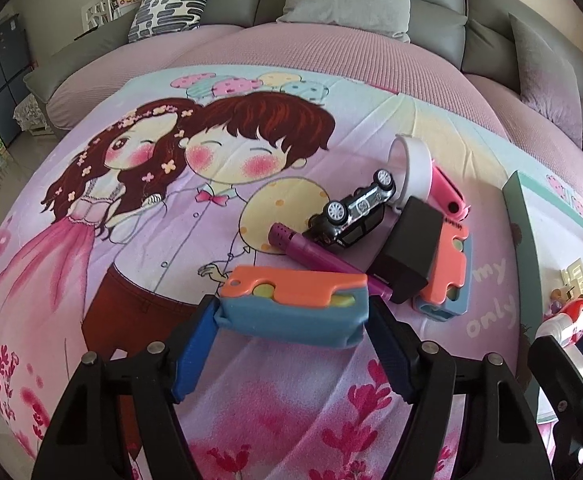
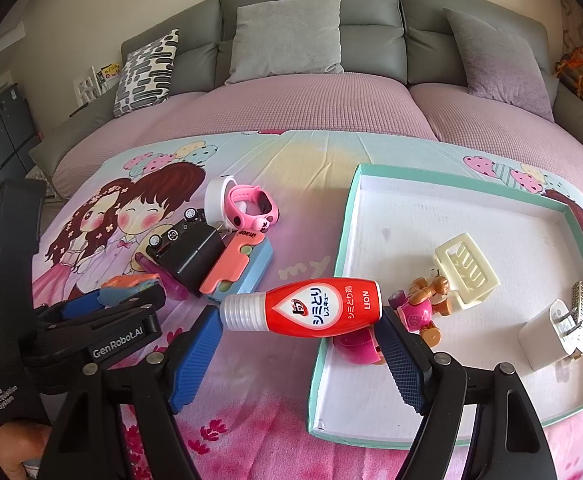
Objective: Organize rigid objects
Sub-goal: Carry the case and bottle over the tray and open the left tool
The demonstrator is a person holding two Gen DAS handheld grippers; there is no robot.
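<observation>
Left gripper (image 1: 293,330) clamps an orange-and-blue plastic toy block (image 1: 295,304) by its two ends; both blue pads press on the block's blue body. Right gripper (image 2: 301,344) clamps a red stain-remover bottle (image 2: 307,310) lengthwise, one pad on the clear ribbed cap, the other on the base. The bottle lies level between the pads, over the near left rim of the shallow teal-edged box (image 2: 345,248).

Box contents, seen from the right wrist camera:
- cream plastic basket (image 2: 467,270), tilted, near the centre;
- small toy figure in pink (image 2: 419,308), touching the basket and partly behind the right pad;
- white charger plug (image 2: 543,336) with a metal clip-like item on it, at the right;
- magenta round item, mostly hidden under the bottle.

Remaining pile on the printed cartoon bedsheet (image 1: 139,240), left of the box:
- second orange-and-blue block (image 1: 447,276);
- black power adapter (image 1: 407,248), lying on that block;
- black toy car (image 1: 355,212), on its side, against the adapter;
- purple pen-like stick (image 1: 311,256), passing under the adapter;
- white tape roll (image 1: 415,168), standing on edge;
- pink child's watch (image 2: 251,208), just beside the roll.

Grey sofa (image 2: 311,40) with cushions stands behind the sheet.
</observation>
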